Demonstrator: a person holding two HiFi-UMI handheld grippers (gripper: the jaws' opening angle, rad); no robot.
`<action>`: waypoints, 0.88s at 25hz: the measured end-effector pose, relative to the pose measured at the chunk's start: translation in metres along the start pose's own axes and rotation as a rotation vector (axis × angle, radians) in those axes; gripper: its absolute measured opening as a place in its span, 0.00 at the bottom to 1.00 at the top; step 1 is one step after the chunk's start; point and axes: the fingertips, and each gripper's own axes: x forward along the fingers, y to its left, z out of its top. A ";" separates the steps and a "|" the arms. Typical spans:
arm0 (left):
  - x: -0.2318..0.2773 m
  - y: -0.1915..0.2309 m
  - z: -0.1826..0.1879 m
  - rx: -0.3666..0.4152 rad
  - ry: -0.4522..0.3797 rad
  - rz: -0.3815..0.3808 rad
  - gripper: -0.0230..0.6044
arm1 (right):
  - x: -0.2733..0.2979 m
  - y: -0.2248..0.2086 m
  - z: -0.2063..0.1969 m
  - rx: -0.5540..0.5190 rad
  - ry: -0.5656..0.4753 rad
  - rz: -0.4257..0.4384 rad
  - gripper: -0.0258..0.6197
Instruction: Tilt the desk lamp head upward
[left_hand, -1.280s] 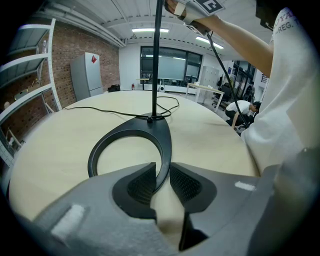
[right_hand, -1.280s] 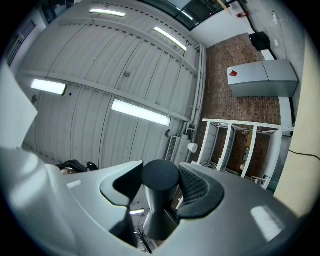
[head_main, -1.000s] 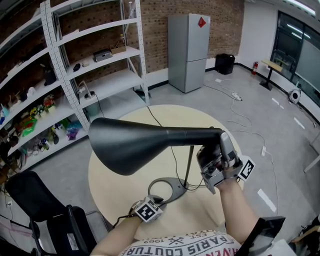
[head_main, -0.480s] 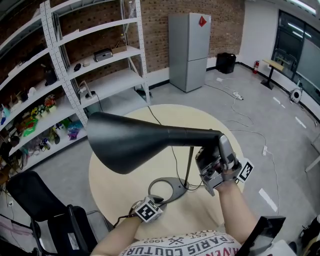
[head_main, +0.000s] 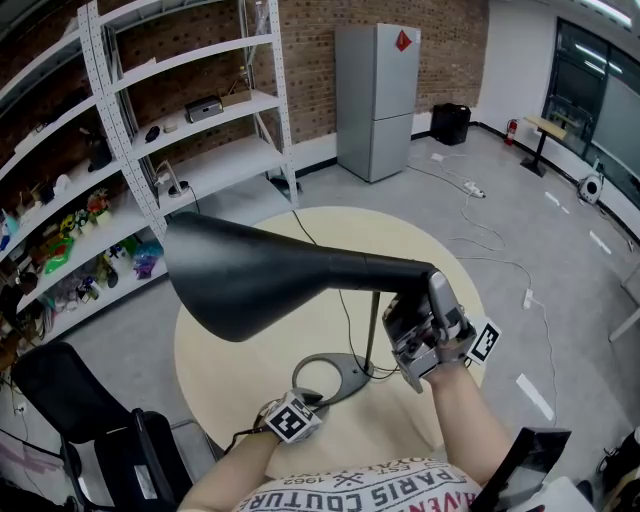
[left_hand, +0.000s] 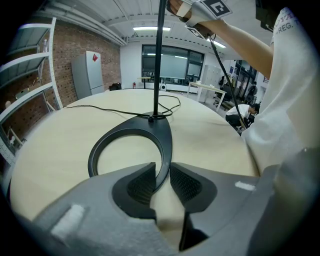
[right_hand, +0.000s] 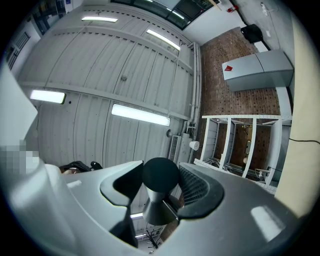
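- While the right gripper (head_main: 418, 303) is clenched on the narrow rear end of the lamp head (head_main: 265, 285), the tilt is best made as a slow roll of the wrist about the joint at the top of the stem (head_main: 374, 330). A pull would be the wrong move: the rear end should go down so that the wide mouth rises.
- Seen along that gripper's own jaws, the round dark end of the lamp head (right_hand: 160, 175) sits squarely between the two pads and touches both. The hold looks firm enough for a steady turn, but a jerk could let the smooth cone slide.
- The left gripper (left_hand: 161, 182) is closed on the rim of the lamp base (left_hand: 164, 137), the ring's edge pinched between its pads against the table (left_hand: 50, 150). It should press down through the turn, because the long shade could act as a lever and lift or swing the base.
- From the right gripper's jaws the lamp head runs out to that gripper's left, with its flared mouth well apart from the pads.
- The stem drops just beside the right gripper to the base, which spreads ahead of the left gripper's jaws.
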 end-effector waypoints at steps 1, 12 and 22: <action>-0.002 0.003 -0.001 -0.002 0.001 0.004 0.19 | 0.002 -0.002 -0.002 0.001 0.004 0.004 0.39; -0.002 0.001 -0.003 -0.017 0.021 0.012 0.19 | -0.002 -0.007 -0.005 -0.001 0.021 -0.042 0.39; -0.001 -0.001 -0.002 -0.024 0.022 0.003 0.19 | -0.013 -0.012 -0.011 -0.025 0.058 -0.090 0.36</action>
